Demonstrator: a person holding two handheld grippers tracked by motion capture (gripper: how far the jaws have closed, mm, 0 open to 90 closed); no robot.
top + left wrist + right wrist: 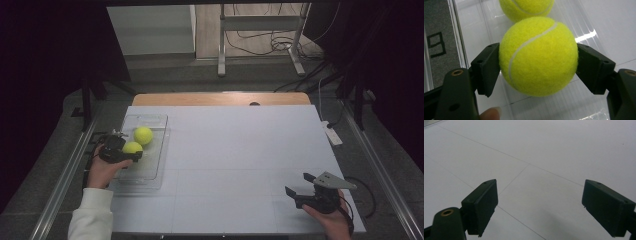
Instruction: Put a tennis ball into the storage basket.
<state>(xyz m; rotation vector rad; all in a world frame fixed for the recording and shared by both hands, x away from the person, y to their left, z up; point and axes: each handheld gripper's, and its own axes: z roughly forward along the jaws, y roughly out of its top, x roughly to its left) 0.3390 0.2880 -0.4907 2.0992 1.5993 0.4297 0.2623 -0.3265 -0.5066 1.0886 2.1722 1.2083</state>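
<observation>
While the left gripper (537,65) pinches one tennis ball (538,56) over the clear tray (150,172) beside a second ball (143,135), release remains; right gripper (540,207) idles wide, empty.

Two tennis balls (138,141), one clear tray (156,150), two tongs (300,186).

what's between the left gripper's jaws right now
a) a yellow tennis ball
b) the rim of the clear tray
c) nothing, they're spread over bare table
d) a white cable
a: in the left gripper view the left gripper has a black pad against each side of a yellow tennis ball, over the clear tray.
</observation>
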